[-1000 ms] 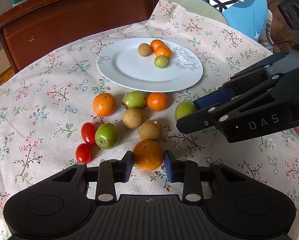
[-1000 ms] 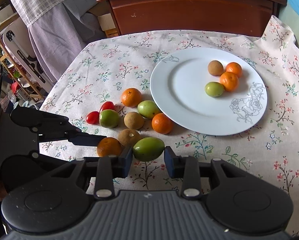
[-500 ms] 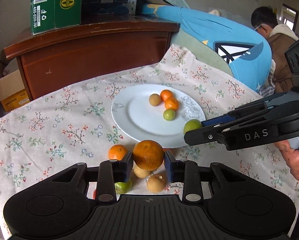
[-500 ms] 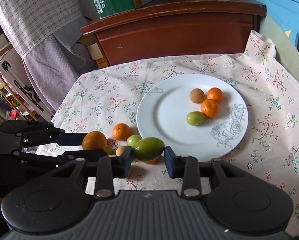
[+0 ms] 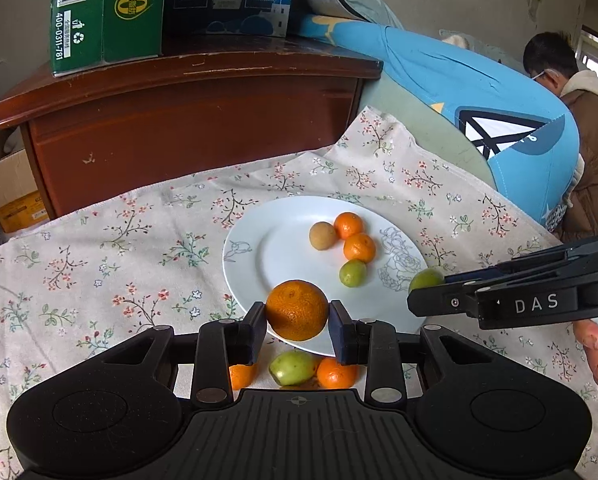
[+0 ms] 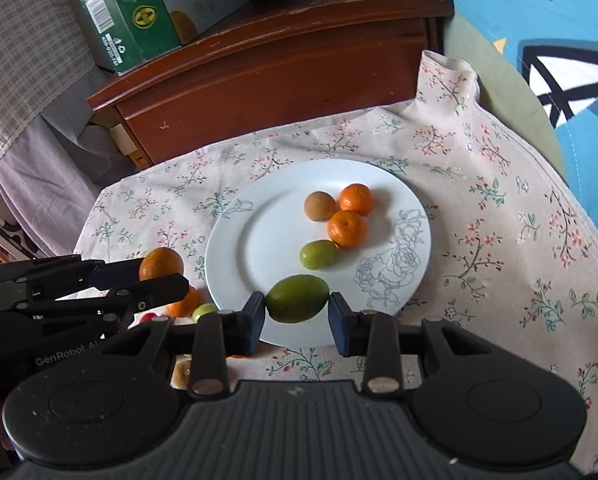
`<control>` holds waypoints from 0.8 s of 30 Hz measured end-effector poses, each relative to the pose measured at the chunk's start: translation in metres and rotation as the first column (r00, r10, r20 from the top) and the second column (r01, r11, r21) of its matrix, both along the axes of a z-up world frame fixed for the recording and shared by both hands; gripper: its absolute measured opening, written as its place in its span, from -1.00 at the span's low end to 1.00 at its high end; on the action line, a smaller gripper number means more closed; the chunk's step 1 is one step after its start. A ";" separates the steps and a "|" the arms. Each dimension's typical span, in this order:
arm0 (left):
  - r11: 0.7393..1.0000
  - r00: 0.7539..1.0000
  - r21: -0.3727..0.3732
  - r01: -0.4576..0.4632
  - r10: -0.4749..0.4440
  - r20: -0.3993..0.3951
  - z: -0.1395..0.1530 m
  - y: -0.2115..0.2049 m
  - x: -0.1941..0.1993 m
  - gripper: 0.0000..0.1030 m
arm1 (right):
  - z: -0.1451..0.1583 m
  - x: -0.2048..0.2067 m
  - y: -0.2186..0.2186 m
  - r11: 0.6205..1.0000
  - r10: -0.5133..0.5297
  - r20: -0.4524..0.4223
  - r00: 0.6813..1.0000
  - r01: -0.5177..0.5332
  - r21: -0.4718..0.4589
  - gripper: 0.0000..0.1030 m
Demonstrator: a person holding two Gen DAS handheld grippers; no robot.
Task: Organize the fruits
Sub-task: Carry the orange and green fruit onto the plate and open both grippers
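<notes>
My left gripper point(image 5: 297, 322) is shut on an orange point(image 5: 297, 309) and holds it above the near rim of the white plate point(image 5: 283, 264). My right gripper point(image 6: 297, 314) is shut on a green fruit point(image 6: 297, 298) above the plate's point(image 6: 259, 248) near rim. On the plate lie two small oranges point(image 6: 347, 227), a brown fruit point(image 6: 319, 206) and a small green fruit point(image 6: 318, 254). The right gripper with its green fruit point(image 5: 426, 279) shows at the right of the left wrist view. The left gripper with its orange point(image 6: 161, 264) shows at the left of the right wrist view.
Loose fruits lie on the floral cloth point(image 5: 99, 248) below the left gripper: a green one point(image 5: 293, 367) and oranges point(image 5: 337, 372). A wooden cabinet point(image 5: 187, 120) with boxes point(image 5: 107, 12) stands behind the table. A person point(image 5: 579, 128) sits at the far right.
Both grippers have lifted their fruits off the cloth and carried them forward to the plate's near rim. The loose fruits have dropped below the fingers in both views.
</notes>
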State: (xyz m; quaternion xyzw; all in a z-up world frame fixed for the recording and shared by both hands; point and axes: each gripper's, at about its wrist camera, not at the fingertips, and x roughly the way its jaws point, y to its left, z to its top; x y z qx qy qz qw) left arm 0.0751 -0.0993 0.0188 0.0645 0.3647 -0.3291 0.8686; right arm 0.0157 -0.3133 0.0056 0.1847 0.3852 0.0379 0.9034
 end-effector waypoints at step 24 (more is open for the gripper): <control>0.990 0.990 -0.017 -0.140 0.140 -0.006 0.010 -0.002 0.029 0.13 | -0.008 0.018 -0.010 0.989 -0.123 -0.001 0.992 0.123 0.083 -0.29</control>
